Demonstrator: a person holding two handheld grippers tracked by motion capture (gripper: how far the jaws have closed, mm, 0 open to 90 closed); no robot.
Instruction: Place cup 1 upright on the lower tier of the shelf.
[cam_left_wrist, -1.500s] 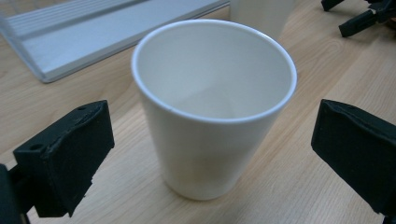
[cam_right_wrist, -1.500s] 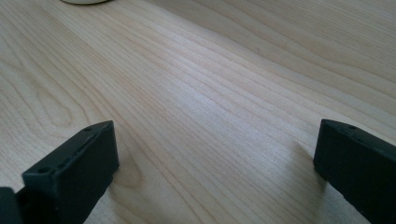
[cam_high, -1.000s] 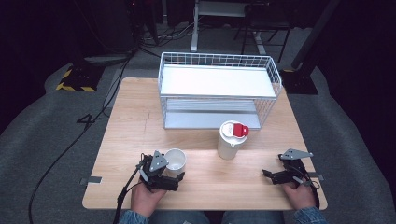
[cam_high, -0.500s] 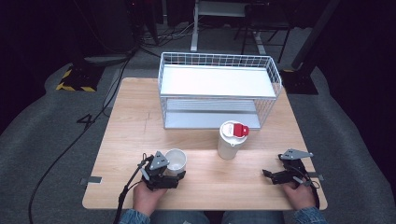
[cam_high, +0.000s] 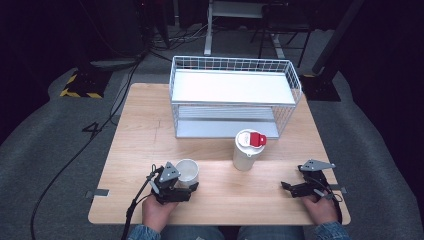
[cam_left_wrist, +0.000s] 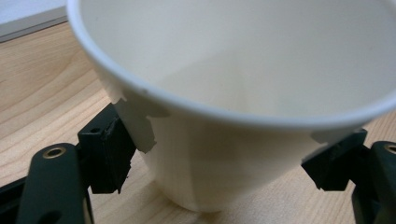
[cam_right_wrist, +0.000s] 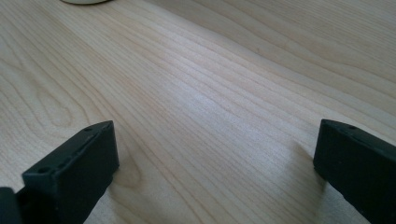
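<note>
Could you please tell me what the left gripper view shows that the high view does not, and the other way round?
The left gripper view alone shows the paper cup's plain inside and both pads pressing its torn wall. The high view alone shows the white wire rack, the red-lidded tumbler and the right gripper apart on the table. Both show the left gripper shut on the cup.

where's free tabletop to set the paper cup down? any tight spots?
Bare wood: the left strip of the table beside the wire rack, and the near edge between the left gripper and the right gripper. The paper cup is clamped in the left one. Tight: the gap between the lidded tumbler and the rack's front.
</note>
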